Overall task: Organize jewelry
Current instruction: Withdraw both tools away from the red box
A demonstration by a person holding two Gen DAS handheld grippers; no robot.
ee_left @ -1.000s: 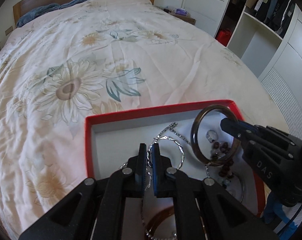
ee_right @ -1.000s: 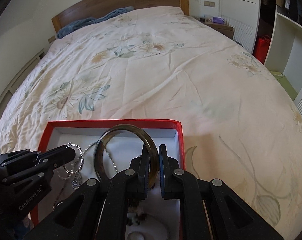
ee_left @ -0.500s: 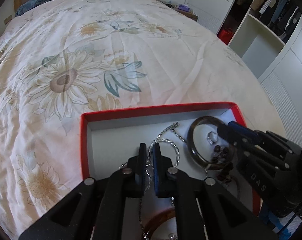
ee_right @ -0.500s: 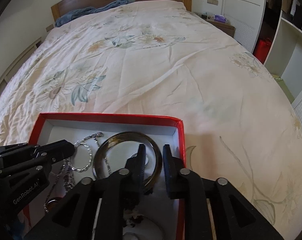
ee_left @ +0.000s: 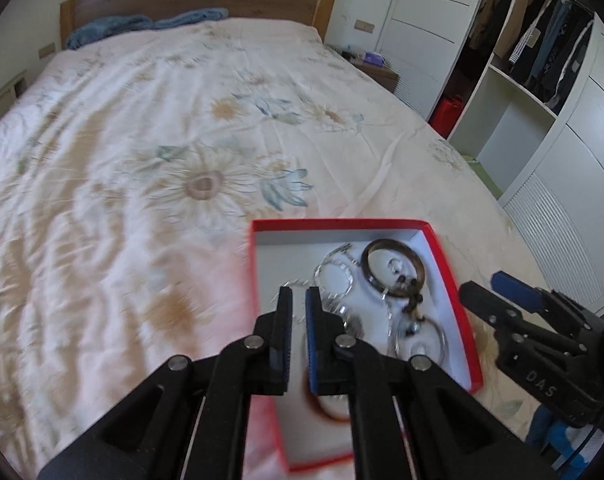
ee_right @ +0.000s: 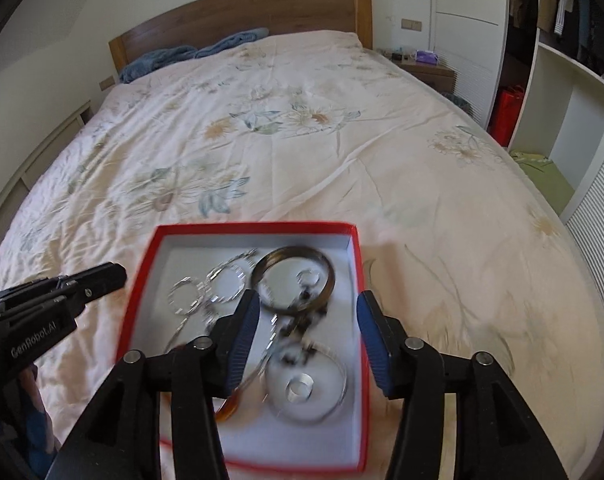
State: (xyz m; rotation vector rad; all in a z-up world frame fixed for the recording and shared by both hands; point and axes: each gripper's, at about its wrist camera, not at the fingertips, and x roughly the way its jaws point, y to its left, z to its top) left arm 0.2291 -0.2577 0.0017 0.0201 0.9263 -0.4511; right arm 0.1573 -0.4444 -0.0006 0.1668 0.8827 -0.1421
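Right gripper (ee_right: 308, 320) jaws have just been opening; the gap between the pads is wide now and nothing sits between them. The dark brown glossy bangle (ee_right: 293, 280) it pinched upright a second ago now lies flat in the red-rimmed white-lined tray (ee_right: 258, 230), at about 1 o'clock among the contents. Left gripper (ee_left: 298, 320) no longer pinches the silver chain necklace (ee_left: 334, 278); the chain lies in the tray. Both grippers are pulled back and higher, so the tray looks smaller and more bed is visible at 12 o'clock.

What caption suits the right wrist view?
Open right hand-held gripper above red jewelry box on a floral bedspread.
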